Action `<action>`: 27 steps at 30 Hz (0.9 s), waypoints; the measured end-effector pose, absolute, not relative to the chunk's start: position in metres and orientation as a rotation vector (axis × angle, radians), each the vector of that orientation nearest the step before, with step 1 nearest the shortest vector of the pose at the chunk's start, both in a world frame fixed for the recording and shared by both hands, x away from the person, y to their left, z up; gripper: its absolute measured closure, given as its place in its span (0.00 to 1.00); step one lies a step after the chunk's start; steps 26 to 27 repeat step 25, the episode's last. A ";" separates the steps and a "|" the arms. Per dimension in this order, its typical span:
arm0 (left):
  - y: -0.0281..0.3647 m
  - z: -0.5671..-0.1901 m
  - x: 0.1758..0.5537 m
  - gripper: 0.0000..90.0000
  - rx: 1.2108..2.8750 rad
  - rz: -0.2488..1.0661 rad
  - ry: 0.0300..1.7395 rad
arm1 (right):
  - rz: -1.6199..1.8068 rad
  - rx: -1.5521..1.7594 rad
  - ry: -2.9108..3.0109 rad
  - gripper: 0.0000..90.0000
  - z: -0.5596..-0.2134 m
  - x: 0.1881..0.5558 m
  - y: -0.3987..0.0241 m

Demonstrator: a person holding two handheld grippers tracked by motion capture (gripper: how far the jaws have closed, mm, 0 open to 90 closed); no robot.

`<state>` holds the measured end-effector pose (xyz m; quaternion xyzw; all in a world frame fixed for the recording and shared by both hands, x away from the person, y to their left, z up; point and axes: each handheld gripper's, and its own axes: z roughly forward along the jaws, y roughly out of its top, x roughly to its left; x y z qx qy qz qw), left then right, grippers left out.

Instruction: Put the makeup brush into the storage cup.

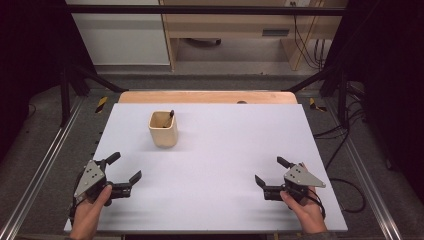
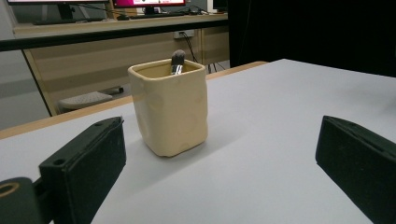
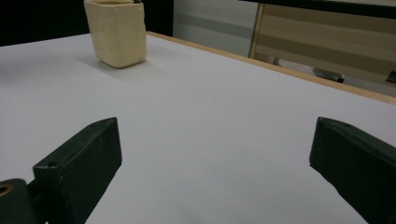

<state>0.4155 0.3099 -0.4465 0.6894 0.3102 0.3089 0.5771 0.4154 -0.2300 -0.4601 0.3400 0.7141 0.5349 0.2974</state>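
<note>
A cream square cup (image 1: 163,128) stands upright on the white table (image 1: 220,150), left of centre toward the back. A dark-tipped brush (image 1: 170,116) leans inside it. In the left gripper view the cup (image 2: 169,108) sits ahead between the wide-apart jaws, with the brush head (image 2: 177,59) poking above the rim. My left gripper (image 1: 125,167) rests open at the table's front left, with nothing held. My right gripper (image 1: 272,171) is open at the front right, also holding nothing. The right gripper view has the cup (image 3: 116,31) far off at upper left.
A wooden strip (image 1: 207,97) borders the table's far edge. Black frame posts (image 1: 65,90) rise at both sides, and cables (image 1: 345,135) trail on the floor to the right. Wooden furniture (image 1: 250,30) stands behind the table.
</note>
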 end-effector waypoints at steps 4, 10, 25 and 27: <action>0.314 -0.447 0.415 0.02 1.597 0.726 0.738 | 1.422 0.902 1.897 0.03 -0.460 0.415 -0.230; 0.316 -0.450 0.414 0.02 1.597 0.731 0.723 | 1.421 0.901 1.898 0.03 -0.460 0.415 -0.230; 0.319 -0.444 0.411 0.02 1.535 0.766 0.694 | 1.413 0.905 1.888 0.03 -0.460 0.416 -0.231; 0.319 -0.444 0.411 0.02 1.535 0.766 0.694 | 1.413 0.905 1.888 0.03 -0.460 0.416 -0.231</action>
